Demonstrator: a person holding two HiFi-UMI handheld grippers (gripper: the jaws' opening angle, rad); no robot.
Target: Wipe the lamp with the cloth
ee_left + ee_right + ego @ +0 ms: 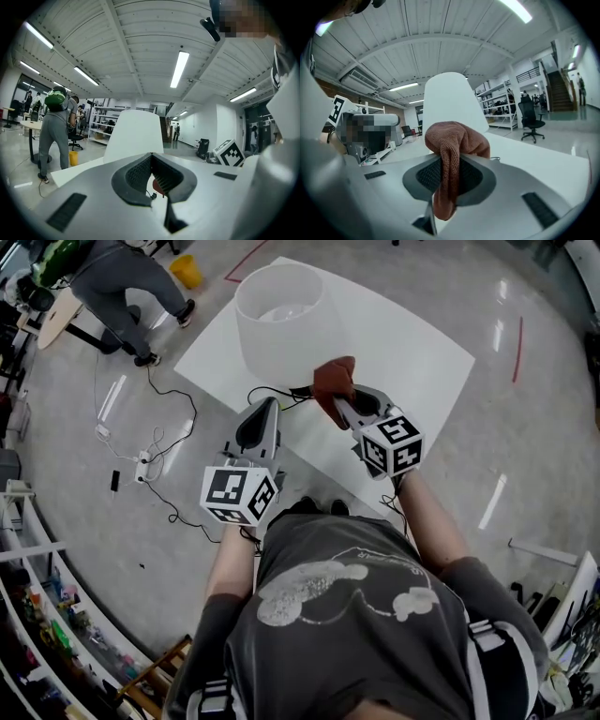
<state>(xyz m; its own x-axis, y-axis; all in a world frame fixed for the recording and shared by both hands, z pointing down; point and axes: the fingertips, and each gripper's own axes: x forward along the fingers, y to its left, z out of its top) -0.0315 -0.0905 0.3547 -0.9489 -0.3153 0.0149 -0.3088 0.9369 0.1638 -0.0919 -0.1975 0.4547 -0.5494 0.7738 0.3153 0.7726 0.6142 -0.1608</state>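
rust cloth (pixel 333 379) pinched in right claw (pixel 341 405) near lamp (pixel 281 320); left claw (pixel 269 405) closed, empty, alongside

Bright ceiling strip lights (pixel 180 68), floor (pixel 525 442) glare, fisheye edge distortion, dark vignette corners.

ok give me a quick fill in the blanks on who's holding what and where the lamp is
1. The hand-held gripper shut on the rust-brown terry cloth is the ____ one.
2. The left hand-held gripper has its jaws together and holds ____.
3. The white lamp with the tapered fabric shade stands on a flat sheet whose colour is ____.

Missing words: right; nothing; white
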